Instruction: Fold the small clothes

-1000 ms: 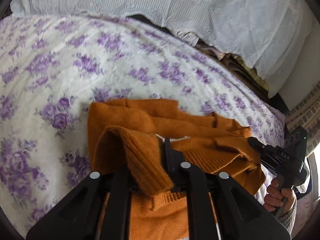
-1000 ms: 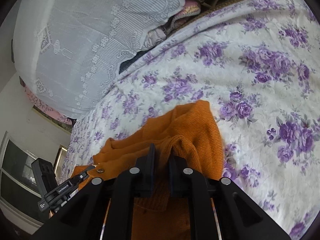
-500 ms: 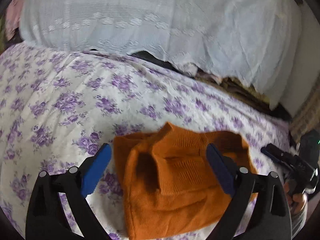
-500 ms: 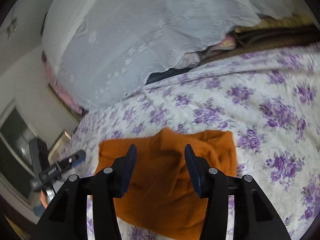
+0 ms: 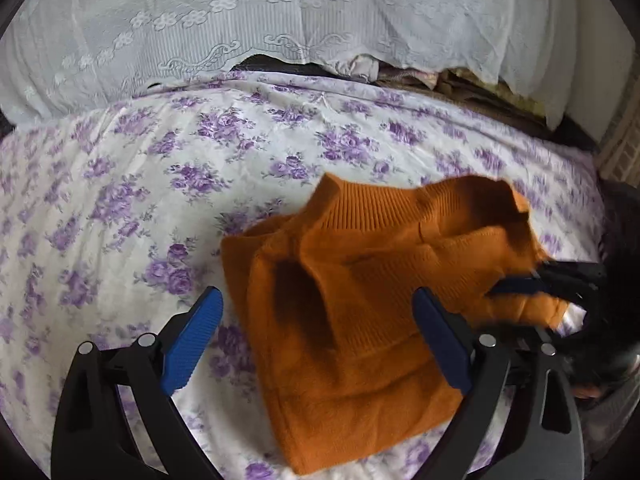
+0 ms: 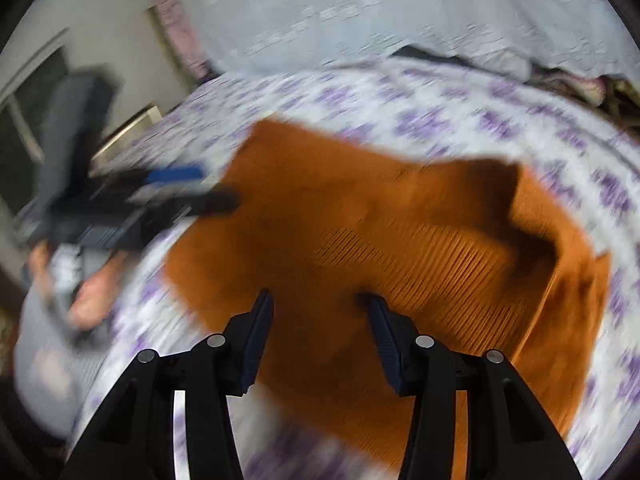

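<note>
both grippers are now letting go of the orange sweater (image 5: 360,312), which a second ago was pinched in each. the left gripper (image 5: 316,328) is holding its fingers wide apart and the right gripper (image 6: 320,336) half apart, nothing between them. the sweater is lying folded on the floral bed sheet (image 5: 160,184), with a white lace cover (image 5: 320,12) draping behind.

Orange sweater (image 5: 360,312) — purple-flowered sheet (image 5: 160,184)

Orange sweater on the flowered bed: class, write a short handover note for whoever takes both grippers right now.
Left gripper: jaws wide open, holding nothing, above the near part of the orange sweater.
Right gripper: jaws partly open, empty, over the sweater; that view is blurred.
Sweater: lies bunched and roughly folded on the flowered sheet, with ridges standing up.
Done: a rough fold, both grips let go.
Left: probably flatten the ridges and square the edges.
</note>
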The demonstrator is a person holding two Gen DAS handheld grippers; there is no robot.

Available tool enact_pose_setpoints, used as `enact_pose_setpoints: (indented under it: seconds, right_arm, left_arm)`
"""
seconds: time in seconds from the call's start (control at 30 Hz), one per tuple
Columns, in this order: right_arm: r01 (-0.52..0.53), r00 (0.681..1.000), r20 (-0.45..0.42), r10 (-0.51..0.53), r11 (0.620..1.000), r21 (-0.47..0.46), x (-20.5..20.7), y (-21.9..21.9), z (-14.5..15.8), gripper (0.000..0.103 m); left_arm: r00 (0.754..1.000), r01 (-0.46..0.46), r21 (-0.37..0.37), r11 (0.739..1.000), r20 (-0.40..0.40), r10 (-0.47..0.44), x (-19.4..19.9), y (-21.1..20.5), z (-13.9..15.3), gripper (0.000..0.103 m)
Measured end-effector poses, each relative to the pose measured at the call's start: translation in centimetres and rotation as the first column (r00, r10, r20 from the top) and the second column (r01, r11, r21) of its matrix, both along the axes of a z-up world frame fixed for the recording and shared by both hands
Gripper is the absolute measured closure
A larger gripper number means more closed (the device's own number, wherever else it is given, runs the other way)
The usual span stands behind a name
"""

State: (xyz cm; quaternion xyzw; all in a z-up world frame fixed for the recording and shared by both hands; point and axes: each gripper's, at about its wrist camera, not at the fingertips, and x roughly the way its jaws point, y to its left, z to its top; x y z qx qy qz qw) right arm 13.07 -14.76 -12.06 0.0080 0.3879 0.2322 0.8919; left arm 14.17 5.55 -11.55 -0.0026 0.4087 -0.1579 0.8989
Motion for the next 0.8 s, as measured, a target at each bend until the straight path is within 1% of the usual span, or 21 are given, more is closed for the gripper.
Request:
enact_pose_setpoints:
  seconds: [0.03,0.07,0.1,0.13,0.17,0.2,0.27,0.3,0.33,0.37,0.43,0.47,0.5,0.53,0.57,0.63,0.67,0.73,0.8]
  right_arm:
    - [0.135,0.989,0.048,-0.137,0.990,0.043,1.2,-1.4,0.7,0.054]
    - [0.237,0.967,0.063,-0.246,0.964,0.123,1.9,-3.2,1.1,0.053]
    - [0.282,0.953,0.051,-0.299,0.936,0.211,2.1,-4.8,1.3,0.053]
    - [0.293,0.949,0.035,-0.313,0.919,0.265,2.2,-5.7,1.3,0.053]
    - [0.292,0.950,0.021,-0.313,0.907,0.304,2.1,-6.6,1.3,0.053]
    - [0.285,0.951,0.026,-0.308,0.908,0.308,1.7,-7.2,1.4,0.053]
    - [0.292,0.947,0.054,-0.316,0.919,0.266,1.2,-7.6,1.8,0.053]
    - [0.295,0.945,0.060,-0.321,0.919,0.262,1.2,-7.8,1.9,0.053]
    - [0.293,0.945,0.063,-0.320,0.917,0.270,1.0,-7.9,2.2,0.053]
    - [0.279,0.950,0.060,-0.307,0.918,0.281,0.7,-8.1,2.3,0.053]
    - [0.187,0.976,0.052,-0.210,0.939,0.289,0.1,-7.6,3.1,0.053]
    - [0.140,0.986,0.048,-0.159,0.952,0.274,-0.4,-7.2,3.3,0.053]
    - [0.070,0.996,0.041,-0.082,0.970,0.233,-1.1,-6.5,3.5,0.052]
    - [0.019,0.999,0.042,-0.027,0.982,0.186,-2.0,-5.7,3.6,0.050]
    - [-0.032,0.999,0.036,0.027,0.989,0.145,-2.8,-4.7,3.4,0.044]
    - [-0.119,0.993,-0.001,0.120,0.987,0.105,-3.5,-3.0,2.4,0.043]
    - [-0.143,0.989,-0.017,0.145,0.986,0.086,-3.6,-2.1,1.9,0.043]
    - [-0.160,0.985,-0.059,0.160,0.987,0.007,-3.2,-0.6,0.3,0.043]
    - [-0.141,0.987,-0.086,0.137,0.989,-0.040,-1.9,0.2,-0.9,0.043]
  left_arm:
    - [1.000,-0.017,-0.033,0.999,0.009,0.017,0.0,0.3,0.1,0.010]
    - [0.999,-0.027,-0.056,0.998,0.017,0.028,0.1,0.5,0.3,0.010]
    - [0.999,-0.030,-0.088,0.996,0.029,0.032,-0.1,0.8,0.6,0.010]
    - [0.998,-0.028,-0.125,0.992,0.044,0.033,-0.3,1.3,1.0,0.010]
    - [0.998,-0.029,-0.144,0.989,0.053,0.037,-0.3,1.5,1.3,0.010]
    - [0.997,-0.030,-0.167,0.985,0.065,0.041,-0.4,1.7,1.6,0.010]
    - [0.997,-0.013,-0.207,0.978,0.074,0.029,-0.5,1.6,1.9,0.010]
    - [0.997,0.001,-0.209,0.978,0.073,0.015,-0.5,1.2,1.9,0.010]
    - [0.997,0.019,-0.195,0.981,0.079,-0.004,-0.7,0.6,1.9,0.010]
    - [0.996,0.038,-0.180,0.983,0.092,-0.022,-1.1,0.1,2.0,0.010]
    - [0.987,0.092,-0.129,0.987,0.143,-0.073,-2.2,-1.1,2.6,0.010]
    - [0.980,0.104,-0.071,0.992,0.177,-0.090,-2.8,-1.7,3.1,0.010]
    - [0.977,0.104,-0.020,0.994,0.190,-0.099,-3.1,-2.2,3.3,0.008]
    - [0.978,0.111,0.011,0.994,0.177,-0.111,-3.1,-2.4,3.2,0.008]
    - [0.981,0.132,-0.001,0.991,0.146,-0.131,-2.9,-2.4,2.8,0.008]
    - [0.984,0.164,-0.052,0.985,0.076,-0.160,-2.0,-2.1,2.1,0.008]
    - [0.984,0.170,-0.058,0.984,0.058,-0.166,-1.9,-2.1,1.8,0.008]
    - [0.977,0.213,-0.056,0.976,0.022,-0.212,-1.9,-2.4,1.3,0.008]
    - [0.959,0.280,-0.065,0.958,-0.027,-0.282,-1.9,-3.0,0.4,0.008]
